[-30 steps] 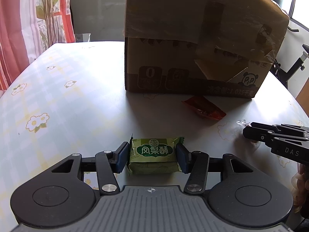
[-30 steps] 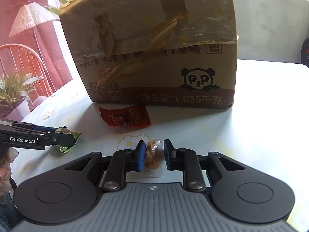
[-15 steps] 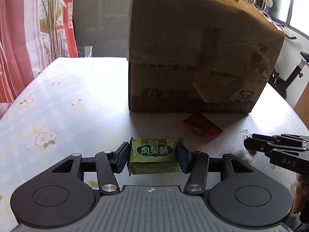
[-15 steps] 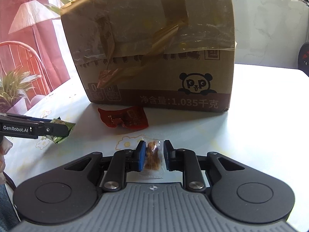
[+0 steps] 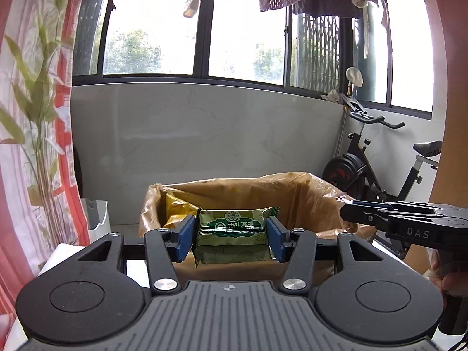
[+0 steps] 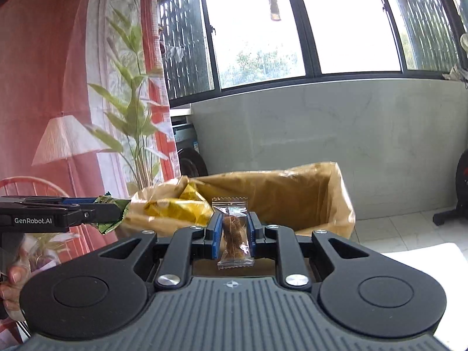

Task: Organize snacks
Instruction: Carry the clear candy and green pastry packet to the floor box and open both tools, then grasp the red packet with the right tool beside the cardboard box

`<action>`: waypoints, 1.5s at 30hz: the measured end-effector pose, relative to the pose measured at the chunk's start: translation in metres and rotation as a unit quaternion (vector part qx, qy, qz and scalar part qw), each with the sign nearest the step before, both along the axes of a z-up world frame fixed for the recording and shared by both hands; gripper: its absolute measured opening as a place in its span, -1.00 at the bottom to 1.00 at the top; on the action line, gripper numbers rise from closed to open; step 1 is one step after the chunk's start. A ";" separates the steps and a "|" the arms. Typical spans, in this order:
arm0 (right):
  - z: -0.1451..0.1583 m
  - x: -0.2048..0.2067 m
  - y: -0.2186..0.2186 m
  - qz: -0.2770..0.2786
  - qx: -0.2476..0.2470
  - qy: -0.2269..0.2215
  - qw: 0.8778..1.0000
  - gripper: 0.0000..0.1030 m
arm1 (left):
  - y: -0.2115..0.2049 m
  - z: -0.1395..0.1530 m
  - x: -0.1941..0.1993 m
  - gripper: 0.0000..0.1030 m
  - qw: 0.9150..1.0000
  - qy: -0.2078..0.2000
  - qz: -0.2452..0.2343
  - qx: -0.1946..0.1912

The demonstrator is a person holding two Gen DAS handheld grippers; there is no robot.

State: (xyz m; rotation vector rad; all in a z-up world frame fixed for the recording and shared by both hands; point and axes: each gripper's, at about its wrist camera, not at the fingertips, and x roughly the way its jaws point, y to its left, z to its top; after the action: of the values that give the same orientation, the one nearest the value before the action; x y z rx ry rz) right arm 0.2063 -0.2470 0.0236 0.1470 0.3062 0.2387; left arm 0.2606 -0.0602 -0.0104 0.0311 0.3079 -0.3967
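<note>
My left gripper (image 5: 231, 241) is shut on a green snack packet (image 5: 232, 238), held level in front of the open cardboard box (image 5: 292, 201). The box is lined with clear plastic and holds yellow packets (image 5: 175, 210). My right gripper (image 6: 233, 234) is shut on a small clear packet with a brown snack (image 6: 233, 231), also just before the box (image 6: 278, 193), near its rim height. The right gripper (image 5: 348, 213) shows at the right of the left wrist view. In the right wrist view, the left gripper (image 6: 117, 209) shows at the left with the green packet (image 6: 112, 219).
Beyond the box are a grey wall (image 5: 204, 134) and windows. An exercise bike (image 5: 380, 172) stands at the right. A curtain and a plant (image 6: 131, 122) are at the left, with a white bin (image 5: 95, 216) on the floor. A hand (image 6: 14, 289) holds the left gripper.
Both grippers rose from the table with their packets to the height of the box's open top. The table and the red packet have dropped out of view.
</note>
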 end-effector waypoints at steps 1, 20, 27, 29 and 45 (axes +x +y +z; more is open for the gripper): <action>0.006 0.011 -0.001 -0.006 -0.005 0.001 1.000 -0.62 | -0.007 0.002 0.009 0.07 1.000 0.003 -0.006 0.000; -0.006 0.031 -0.007 -0.064 -0.014 0.053 0.996 -0.36 | -0.023 -0.024 0.054 0.26 0.998 0.069 0.007 -0.008; -0.018 -0.022 -0.005 -0.069 0.023 0.034 0.997 -0.27 | 0.018 -0.017 0.010 0.25 0.996 0.069 -0.044 -0.027; -0.025 -0.034 -0.003 -0.071 0.024 0.038 0.996 -0.27 | 0.029 -0.021 0.000 0.25 0.994 0.079 -0.055 -0.044; -0.140 0.008 0.040 0.034 -0.074 0.218 0.973 -0.21 | 0.022 -0.133 0.004 -0.03 0.975 0.222 -0.008 -0.022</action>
State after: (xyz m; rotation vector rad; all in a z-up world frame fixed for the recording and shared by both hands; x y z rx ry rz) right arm 0.2143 -0.2070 -0.1161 0.0395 0.7646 0.2497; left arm 0.2646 -0.0382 -0.1434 -0.1011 0.7398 -0.4241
